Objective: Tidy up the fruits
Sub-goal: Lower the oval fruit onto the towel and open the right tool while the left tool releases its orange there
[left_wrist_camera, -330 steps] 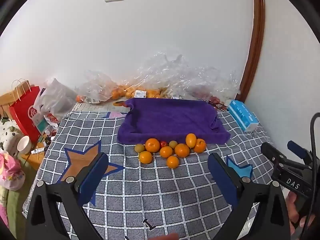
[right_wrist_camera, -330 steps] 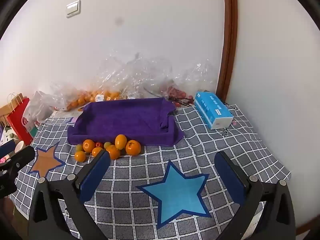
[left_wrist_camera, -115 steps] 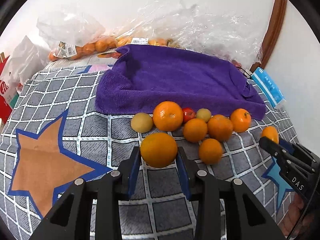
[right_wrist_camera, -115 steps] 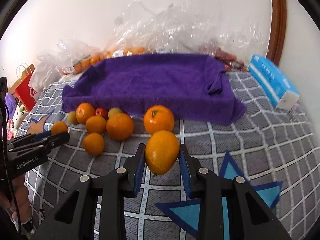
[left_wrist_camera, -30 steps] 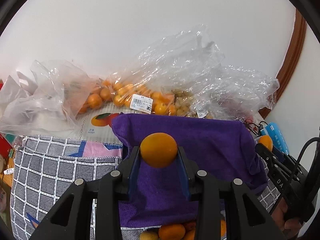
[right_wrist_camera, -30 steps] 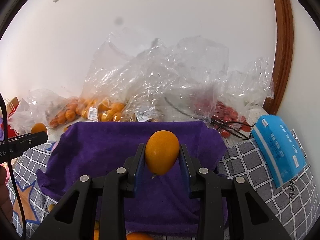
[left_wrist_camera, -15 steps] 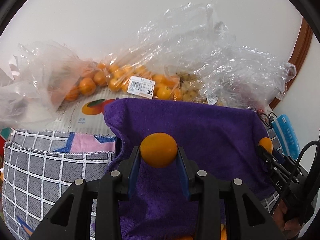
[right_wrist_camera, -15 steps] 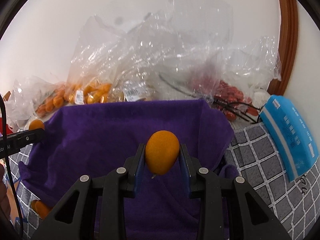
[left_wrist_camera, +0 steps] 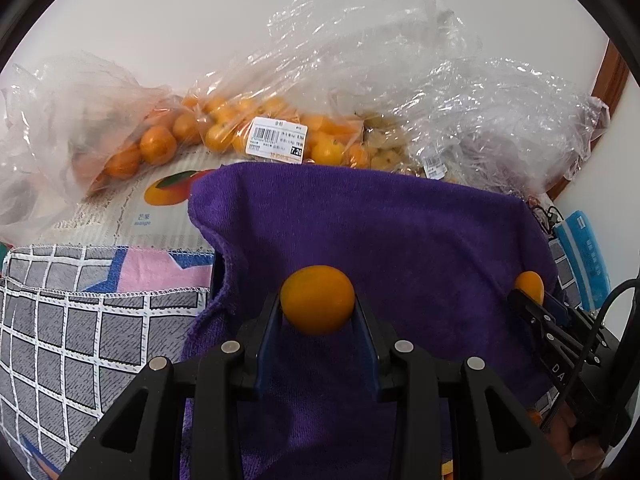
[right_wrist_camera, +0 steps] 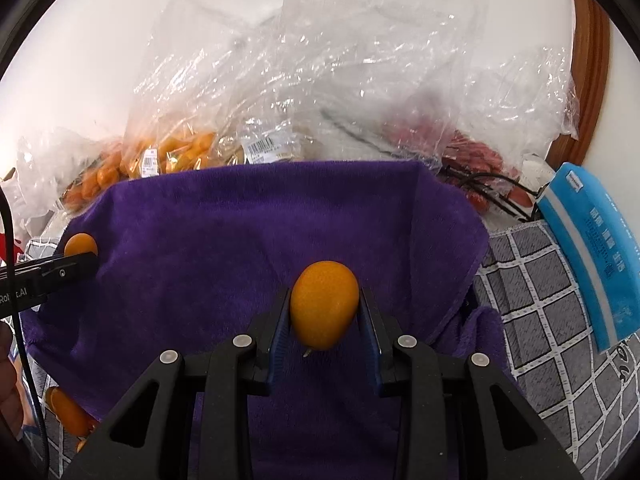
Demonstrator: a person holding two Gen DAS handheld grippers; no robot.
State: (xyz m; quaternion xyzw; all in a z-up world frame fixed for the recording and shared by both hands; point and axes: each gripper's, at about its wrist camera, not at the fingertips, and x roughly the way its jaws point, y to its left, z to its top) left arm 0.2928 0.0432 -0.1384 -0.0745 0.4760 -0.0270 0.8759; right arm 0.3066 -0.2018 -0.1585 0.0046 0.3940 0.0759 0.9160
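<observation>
Fruit is sitting clenched in both of our grippers above the purple towel (left_wrist_camera: 400, 240). We are holding a round orange (left_wrist_camera: 317, 299) in the left gripper (left_wrist_camera: 317, 322), its blue-padded fingers (left_wrist_camera: 267, 326) pressing on either side of the fruit. We are grasping an egg-shaped orange (right_wrist_camera: 324, 305) in the right gripper (right_wrist_camera: 324, 326), stem end pointing down, with its fingers (right_wrist_camera: 370, 328) clamping the sides. Both fruits are hanging over the towel's sunken middle, not touching the cloth as far as we are seeing. In the left wrist view the right gripper is showing at the towel's right edge. Behind the towel, clear plastic bags (left_wrist_camera: 400, 92) of small oranges (left_wrist_camera: 158, 145) are lying against the wall. A blue packet (right_wrist_camera: 592, 256) is lying on the checked cloth (right_wrist_camera: 560, 344) covering the desk, just right of the towel. Another orange (right_wrist_camera: 68, 412) is peeking out at the towel's near left edge.
</observation>
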